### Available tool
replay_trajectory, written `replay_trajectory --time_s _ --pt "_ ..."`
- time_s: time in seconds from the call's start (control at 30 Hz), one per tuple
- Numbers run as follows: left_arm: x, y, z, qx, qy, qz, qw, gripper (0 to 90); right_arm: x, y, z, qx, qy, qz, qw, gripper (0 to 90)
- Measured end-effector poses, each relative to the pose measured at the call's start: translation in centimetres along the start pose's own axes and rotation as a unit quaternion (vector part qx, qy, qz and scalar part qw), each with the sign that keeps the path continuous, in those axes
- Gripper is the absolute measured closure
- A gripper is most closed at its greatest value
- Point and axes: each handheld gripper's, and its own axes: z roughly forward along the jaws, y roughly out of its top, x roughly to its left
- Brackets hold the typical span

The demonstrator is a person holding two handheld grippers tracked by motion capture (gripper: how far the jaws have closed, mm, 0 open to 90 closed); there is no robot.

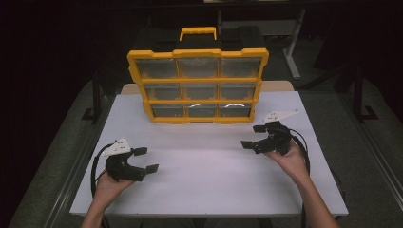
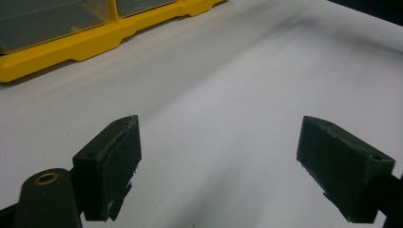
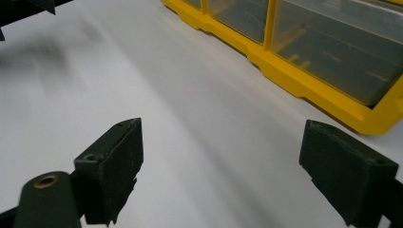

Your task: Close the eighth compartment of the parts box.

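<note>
A yellow organizer case (image 1: 197, 85) with clear drawer fronts and a top handle stands upright at the back middle of the white table (image 1: 204, 180). My left gripper (image 1: 146, 160) is held low over the table's left front, open, with nothing between its jaws. My right gripper (image 1: 254, 136) hovers at the right, open and empty, pointing left toward the table's middle. In the left gripper view the left gripper (image 2: 219, 164) is spread wide over bare table, with the case's yellow base (image 2: 95, 42) at upper left. The right gripper (image 3: 221, 171) has the case's lower drawers (image 3: 328, 42) to its upper right.
Black cables trail from both grippers toward the front edge. Beyond the table lie a dark floor, metal frame legs and another desk's legs (image 1: 292, 47). White table surface stretches between the two grippers and the case.
</note>
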Motion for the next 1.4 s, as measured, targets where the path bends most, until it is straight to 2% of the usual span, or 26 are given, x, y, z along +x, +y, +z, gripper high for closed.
replay_trajectory --time_s 0.57,0.77,1.4 --pt "0.1 -0.2 -0.2 -0.003 0.005 -0.005 1.0000 15.2 0.1 -2.1 -1.1 0.001 -0.019 -0.001 0.9998 13.8" --pt "0.1 -0.2 -0.3 -0.005 0.004 -0.004 1.0000 15.4 0.0 -2.8 -1.5 0.002 -0.022 0.012 0.9997 13.8" --pt "0.1 -0.6 -0.3 -0.006 -0.001 -0.007 1.0000 15.8 -0.6 -4.9 -2.1 0.000 -0.026 0.030 0.9992 13.8"
